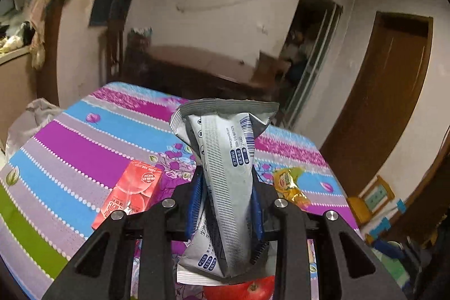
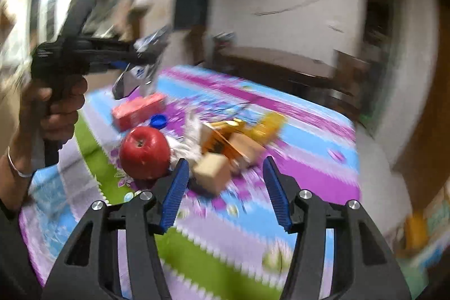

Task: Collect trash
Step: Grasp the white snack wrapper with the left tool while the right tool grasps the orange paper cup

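My left gripper (image 1: 227, 182) is shut on a grey and white snack wrapper (image 1: 225, 159) and holds it upright above the striped tablecloth (image 1: 70, 148). It also shows in the right wrist view (image 2: 132, 62), raised at the upper left with the wrapper (image 2: 140, 75) hanging from it. My right gripper (image 2: 225, 182) is open and empty above the table, just short of a small tan box (image 2: 212, 172) and an orange carton (image 2: 225, 141). A yellow wrapper (image 2: 267, 125) (image 1: 289, 184) and a red carton (image 1: 129, 193) (image 2: 137, 110) lie on the cloth.
A red apple (image 2: 144, 152) (image 1: 242, 290) sits left of the tan box, with a blue bottle cap (image 2: 158, 120) and crumpled white tissue (image 2: 189, 142) nearby. The right wrist view is blurred. A wooden door (image 1: 379, 103) stands at the right.
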`<control>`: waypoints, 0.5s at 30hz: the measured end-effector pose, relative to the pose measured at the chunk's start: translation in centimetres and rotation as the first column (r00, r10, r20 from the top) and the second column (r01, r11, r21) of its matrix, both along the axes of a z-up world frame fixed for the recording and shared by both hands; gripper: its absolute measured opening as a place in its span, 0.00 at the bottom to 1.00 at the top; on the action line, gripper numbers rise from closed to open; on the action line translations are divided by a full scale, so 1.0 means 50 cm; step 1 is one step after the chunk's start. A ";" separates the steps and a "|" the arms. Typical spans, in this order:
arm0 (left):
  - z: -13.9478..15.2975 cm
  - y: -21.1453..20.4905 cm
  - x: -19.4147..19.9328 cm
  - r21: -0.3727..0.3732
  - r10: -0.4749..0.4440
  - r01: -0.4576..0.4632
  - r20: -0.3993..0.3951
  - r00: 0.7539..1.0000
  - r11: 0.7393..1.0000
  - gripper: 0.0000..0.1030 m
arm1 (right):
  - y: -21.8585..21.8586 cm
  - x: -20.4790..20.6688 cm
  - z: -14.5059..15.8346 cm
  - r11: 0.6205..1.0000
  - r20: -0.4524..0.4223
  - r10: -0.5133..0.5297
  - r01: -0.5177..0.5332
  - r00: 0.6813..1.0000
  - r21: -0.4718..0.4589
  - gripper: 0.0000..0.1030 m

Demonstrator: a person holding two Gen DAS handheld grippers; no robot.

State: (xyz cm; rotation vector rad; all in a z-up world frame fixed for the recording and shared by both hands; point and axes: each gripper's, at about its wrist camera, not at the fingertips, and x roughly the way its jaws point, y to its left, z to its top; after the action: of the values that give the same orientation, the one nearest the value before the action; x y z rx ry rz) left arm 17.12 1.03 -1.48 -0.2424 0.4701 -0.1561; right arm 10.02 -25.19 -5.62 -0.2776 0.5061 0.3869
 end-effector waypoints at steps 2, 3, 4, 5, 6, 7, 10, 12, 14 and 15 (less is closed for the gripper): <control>-0.004 -0.009 -0.012 0.030 0.022 -0.023 0.030 0.999 0.999 0.31 | 0.028 0.074 -0.007 0.994 -0.057 0.046 -0.052 0.997 -0.094 0.38; -0.005 -0.013 -0.016 0.042 0.026 -0.028 0.042 0.999 0.999 0.31 | 0.037 0.103 -0.011 0.990 -0.080 0.058 -0.067 0.995 -0.127 0.35; -0.006 -0.015 -0.022 0.042 0.035 -0.037 0.056 0.998 0.998 0.31 | 0.046 0.138 -0.018 0.983 -0.117 0.075 -0.094 0.990 -0.158 0.26; -0.008 -0.016 -0.024 0.041 0.041 -0.044 0.059 0.997 0.998 0.31 | 0.054 0.165 -0.024 0.976 -0.149 0.092 -0.119 0.985 -0.180 0.20; -0.010 -0.016 -0.023 0.039 0.045 -0.047 0.054 0.998 0.998 0.31 | 0.060 0.184 -0.030 0.969 -0.172 0.107 -0.141 0.979 -0.201 0.19; -0.011 -0.013 -0.020 0.027 0.043 -0.044 0.042 0.998 0.999 0.31 | 0.069 0.201 -0.036 0.959 -0.198 0.134 -0.177 0.971 -0.221 0.18; -0.019 0.004 -0.009 0.002 0.067 -0.067 0.019 0.998 0.998 0.31 | 0.098 0.222 -0.049 0.924 -0.242 0.211 -0.274 0.947 -0.266 0.18; -0.023 0.013 -0.002 -0.012 0.074 -0.074 0.003 0.997 0.997 0.31 | 0.113 0.237 -0.061 0.904 -0.259 0.215 -0.292 0.942 -0.311 0.18; -0.024 0.022 0.001 -0.027 0.084 -0.084 -0.007 0.996 0.996 0.31 | 0.118 0.253 -0.075 0.895 -0.283 0.208 -0.299 0.936 -0.332 0.16; -0.025 0.024 0.004 -0.027 0.090 -0.090 -0.008 0.996 0.996 0.31 | 0.120 0.255 -0.080 0.896 -0.293 0.214 -0.307 0.932 -0.322 0.14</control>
State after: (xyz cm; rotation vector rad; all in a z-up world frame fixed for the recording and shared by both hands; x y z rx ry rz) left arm 17.31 2.25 -2.72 -0.2904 0.4630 -0.0740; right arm 22.78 -19.20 -9.64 -0.6676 0.7957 0.5982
